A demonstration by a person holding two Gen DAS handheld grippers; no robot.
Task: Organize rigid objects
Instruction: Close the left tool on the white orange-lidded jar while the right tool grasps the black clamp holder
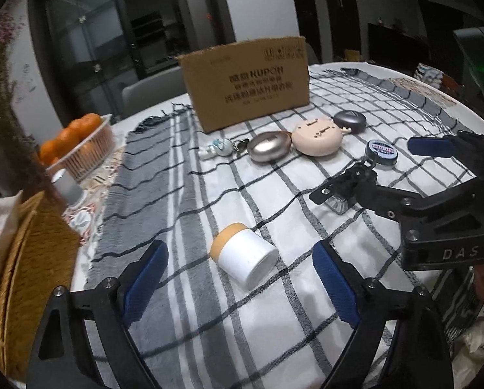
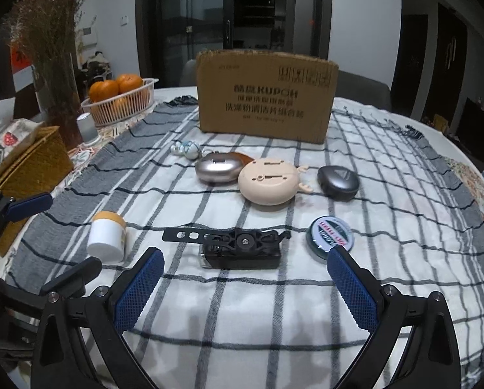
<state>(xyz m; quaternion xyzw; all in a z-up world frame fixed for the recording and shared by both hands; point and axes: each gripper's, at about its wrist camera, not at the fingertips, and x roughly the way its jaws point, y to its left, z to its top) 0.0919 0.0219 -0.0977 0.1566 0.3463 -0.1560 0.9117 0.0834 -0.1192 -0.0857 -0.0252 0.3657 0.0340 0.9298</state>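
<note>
Several small objects lie on the checked cloth before a cardboard box (image 2: 267, 97). A white jar with a tan lid (image 1: 243, 256) lies on its side just ahead of my open left gripper (image 1: 238, 259); it also shows in the right wrist view (image 2: 107, 236). A black camera mount (image 2: 238, 248) lies ahead of my open right gripper (image 2: 245, 265). A round green tin (image 2: 329, 235) sits by the right finger. Farther back lie a silver case (image 2: 217, 168), a beige round case (image 2: 269, 181), a dark case (image 2: 337, 178) and a small figurine keychain (image 2: 186, 150).
A basket of oranges (image 2: 122, 99), a vase of dried flowers (image 2: 57, 74), a small grey cylinder (image 2: 86, 128) and a woven box (image 2: 31, 162) stand at the left of the table. My right gripper's body (image 1: 442, 214) crosses the right of the left wrist view.
</note>
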